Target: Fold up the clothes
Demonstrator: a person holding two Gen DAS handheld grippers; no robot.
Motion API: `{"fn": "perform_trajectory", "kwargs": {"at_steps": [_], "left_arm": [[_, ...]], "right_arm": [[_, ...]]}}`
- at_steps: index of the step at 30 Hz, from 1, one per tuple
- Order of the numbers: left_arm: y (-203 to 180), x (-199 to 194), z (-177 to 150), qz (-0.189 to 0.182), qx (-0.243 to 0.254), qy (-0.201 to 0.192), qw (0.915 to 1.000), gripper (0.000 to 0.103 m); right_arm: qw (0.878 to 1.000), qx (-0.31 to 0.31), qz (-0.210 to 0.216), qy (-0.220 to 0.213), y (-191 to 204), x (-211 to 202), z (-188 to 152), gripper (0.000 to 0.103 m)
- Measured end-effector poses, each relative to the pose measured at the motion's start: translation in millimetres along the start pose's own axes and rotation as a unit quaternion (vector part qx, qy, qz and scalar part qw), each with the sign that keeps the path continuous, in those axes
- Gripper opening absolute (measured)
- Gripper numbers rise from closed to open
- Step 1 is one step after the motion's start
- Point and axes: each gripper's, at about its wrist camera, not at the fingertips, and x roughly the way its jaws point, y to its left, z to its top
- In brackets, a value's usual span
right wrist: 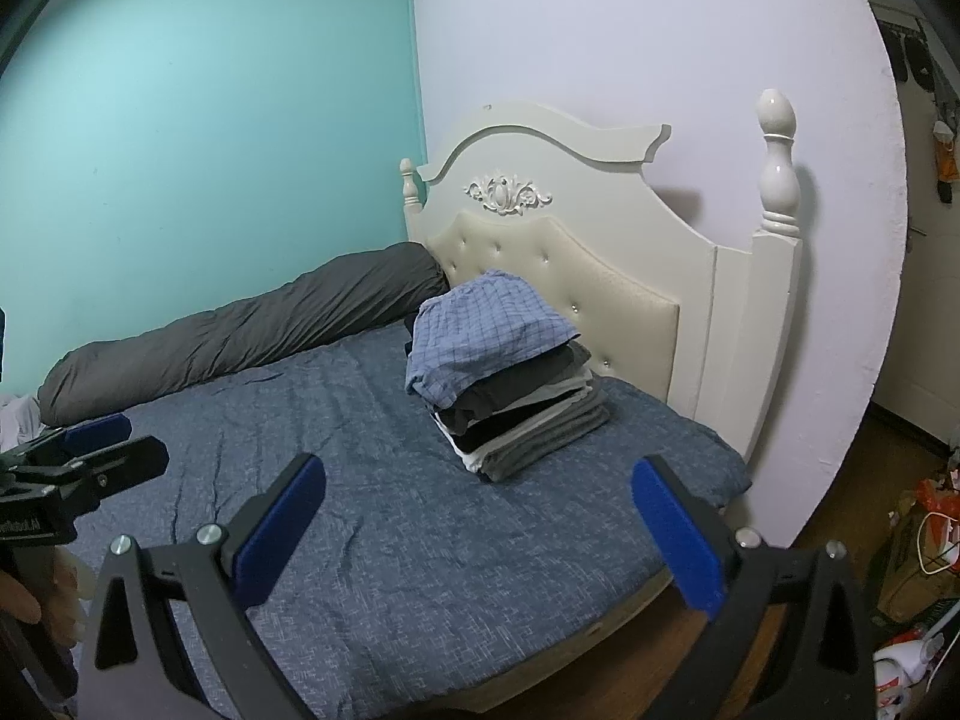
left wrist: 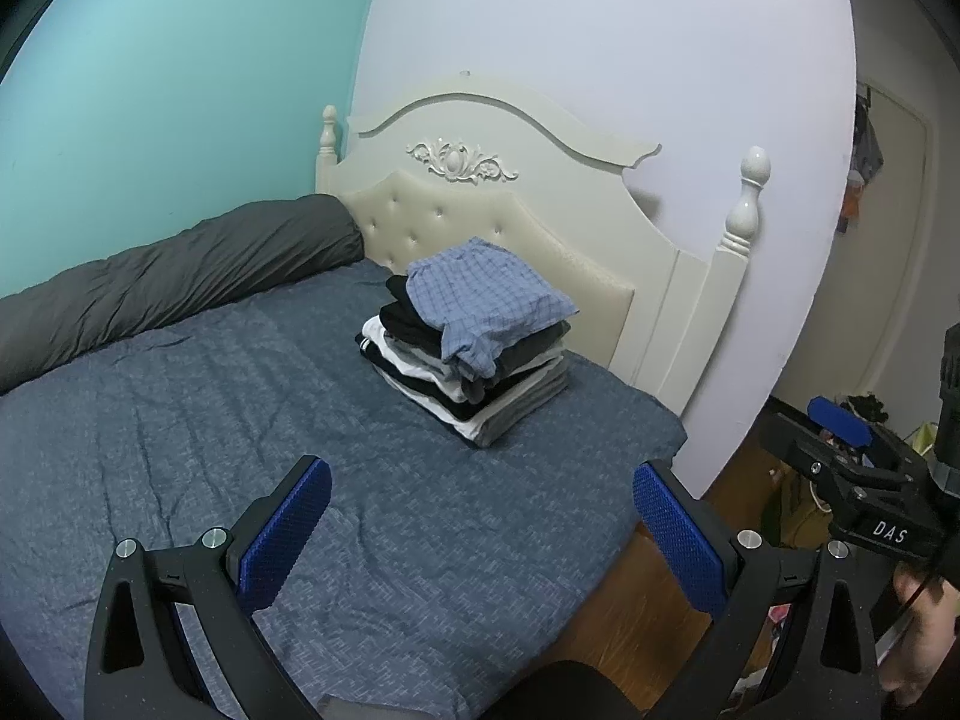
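Left gripper [left wrist: 480, 531] hangs above the blue bedspread [left wrist: 240, 420], jaws spread wide, blue pads [left wrist: 288, 534] holding nothing and touching nothing. Right gripper [right wrist: 480, 531], same story: fingers far apart, empty, clear of the bed. Over at the far right of the mattress, just in front of the cream headboard [right wrist: 600, 228], sits the stack of folded clothes [right wrist: 516, 408], a blue checked garment [right wrist: 480, 330] rumpled on top. Rolled grey duvet [left wrist: 168, 276] lies along the teal wall, far left.
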Motion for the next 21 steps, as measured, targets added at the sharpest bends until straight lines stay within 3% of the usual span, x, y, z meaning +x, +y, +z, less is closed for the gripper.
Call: {"fn": "perform_trajectory", "kwargs": {"at_steps": [21], "left_arm": [[3.9, -0.6, -1.5, 0.003, -0.007, -0.006, 1.0000, 0.103]], "right_arm": [[1.000, 0.000, 0.003, 0.007, 1.3, 2.0, -0.8, 0.103]]}}
